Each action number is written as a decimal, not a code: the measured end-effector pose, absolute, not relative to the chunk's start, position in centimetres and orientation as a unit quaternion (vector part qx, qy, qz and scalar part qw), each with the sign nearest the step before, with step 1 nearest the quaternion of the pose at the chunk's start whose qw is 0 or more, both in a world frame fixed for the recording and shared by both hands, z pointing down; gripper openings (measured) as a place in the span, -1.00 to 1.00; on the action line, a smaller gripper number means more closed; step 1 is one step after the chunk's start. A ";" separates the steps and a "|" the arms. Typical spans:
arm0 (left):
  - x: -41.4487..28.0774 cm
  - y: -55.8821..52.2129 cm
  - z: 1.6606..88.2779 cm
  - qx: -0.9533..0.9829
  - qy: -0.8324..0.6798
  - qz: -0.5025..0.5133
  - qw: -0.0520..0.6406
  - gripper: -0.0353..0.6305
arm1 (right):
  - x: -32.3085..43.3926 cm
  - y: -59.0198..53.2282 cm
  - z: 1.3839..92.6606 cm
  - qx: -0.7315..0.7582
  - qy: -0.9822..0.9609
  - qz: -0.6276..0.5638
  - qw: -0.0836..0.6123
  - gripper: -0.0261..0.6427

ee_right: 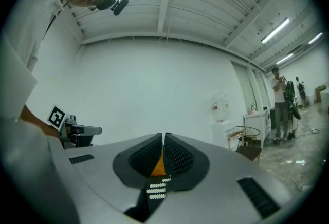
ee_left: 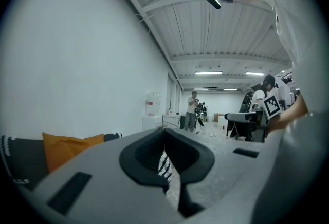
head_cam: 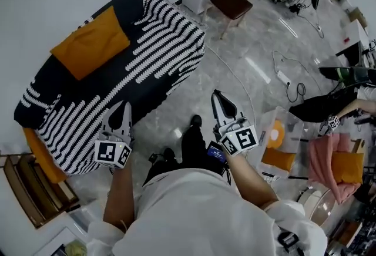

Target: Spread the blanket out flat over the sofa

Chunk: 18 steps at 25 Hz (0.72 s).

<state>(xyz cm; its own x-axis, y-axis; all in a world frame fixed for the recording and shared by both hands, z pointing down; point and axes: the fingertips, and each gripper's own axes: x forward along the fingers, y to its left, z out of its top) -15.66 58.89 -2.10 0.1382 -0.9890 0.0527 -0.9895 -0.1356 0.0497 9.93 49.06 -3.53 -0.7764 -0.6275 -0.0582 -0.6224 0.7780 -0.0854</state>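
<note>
The blanket (head_cam: pixel 158 43) lies draped over the sofa (head_cam: pixel 36 152) at far left. Its striped side hangs off the near-right edge toward the floor, and an orange cushion (head_cam: pixel 91 43) shows on its black part. Both grippers have their fingers pressed together on nothing. The left gripper (head_cam: pixel 120 107) is at the blanket's near hem; the right gripper (head_cam: pixel 218 96) is over bare floor, well apart from it. With 1 side overhanging, a tug at the hem could likely slide the blanket off. Closed fingers would only push and rumple it. The floor cable (head_cam: pixel 235 76) could catch a foot.
</note>
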 end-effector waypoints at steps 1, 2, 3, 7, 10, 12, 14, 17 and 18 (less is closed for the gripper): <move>-15.9 60.2 -1.7 0.752 -0.658 0.002 0.040 -0.87 | 9.6 50.1 -3.4 -0.330 0.943 -0.031 0.040 -0.80; -16.0 61.4 -1.4 0.750 -0.660 0.001 0.044 -0.87 | 9.3 51.0 -3.3 -0.328 0.943 -0.031 0.039 -0.80; -16.0 62.4 -1.2 0.749 -0.661 -0.002 0.046 -0.87 | 9.0 51.8 -3.5 -0.327 0.944 -0.030 0.039 -0.80; -15.1 64.8 -2.2 0.748 -0.662 -0.007 0.040 -0.87 | 8.7 53.8 -5.0 -0.311 0.949 -0.017 0.045 -0.80; -13.8 66.2 -3.4 0.744 -0.667 -0.007 0.023 -0.87 | 9.4 55.1 -5.5 -0.295 0.954 -0.010 0.048 -0.80; -12.9 67.1 -4.2 0.744 -0.668 -0.007 0.014 -0.87 | 10.3 56.0 -5.7 -0.291 0.956 -0.006 0.048 -0.80; -11.7 68.1 -4.7 0.746 -0.666 -0.005 0.011 -0.87 | 11.3 57.2 -6.1 -0.287 0.957 0.000 0.049 -0.80; -9.5 69.3 -4.3 0.745 -0.666 -0.007 0.018 -0.87 | 13.8 59.2 -6.3 -0.281 0.958 0.015 0.046 -0.80; -8.8 69.5 -4.0 0.742 -0.669 -0.018 0.028 -0.87 | 15.0 59.6 -6.1 -0.282 0.958 0.016 0.044 -0.80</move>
